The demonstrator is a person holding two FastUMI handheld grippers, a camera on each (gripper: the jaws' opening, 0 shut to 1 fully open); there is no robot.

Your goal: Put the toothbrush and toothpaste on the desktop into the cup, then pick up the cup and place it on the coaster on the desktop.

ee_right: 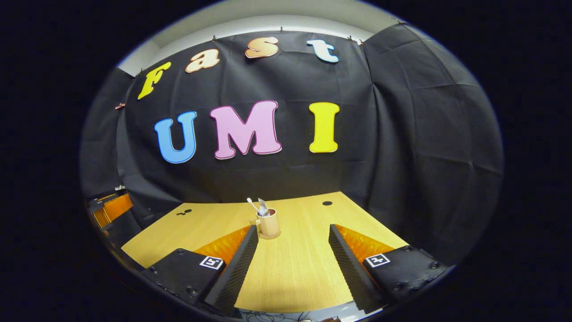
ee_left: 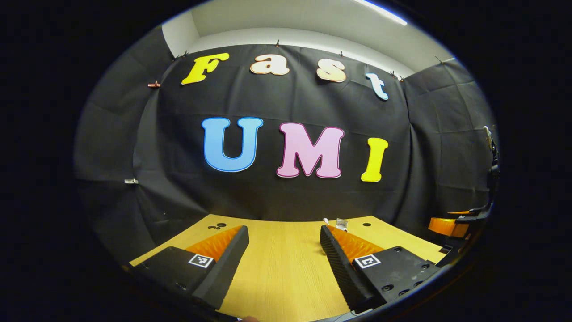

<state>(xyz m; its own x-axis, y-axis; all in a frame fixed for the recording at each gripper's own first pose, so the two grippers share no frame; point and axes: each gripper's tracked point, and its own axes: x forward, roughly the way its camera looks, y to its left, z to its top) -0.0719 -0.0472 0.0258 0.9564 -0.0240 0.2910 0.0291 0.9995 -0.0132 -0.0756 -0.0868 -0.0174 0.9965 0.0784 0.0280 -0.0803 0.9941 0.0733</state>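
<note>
You are holding the right tongs point(ee_right: 292, 255) spread wide over bare worktop point(ee_right: 290, 273), gripping nothing; the cup point(ee_right: 269, 224) is standing upright just beyond their left fingertip, near the centre of the right gripper view, with the toothbrush point(ee_right: 253, 204) and toothpaste point(ee_right: 263, 207) sticking out of its top; open wood is lying to its right up to the far edge by the black cloth; you are keeping the left tongs point(ee_left: 281, 259) apart too, empty, over clear wood in the lower middle of the left gripper view; the other gripper point(ee_left: 451, 226) is showing at the right edge.
</note>
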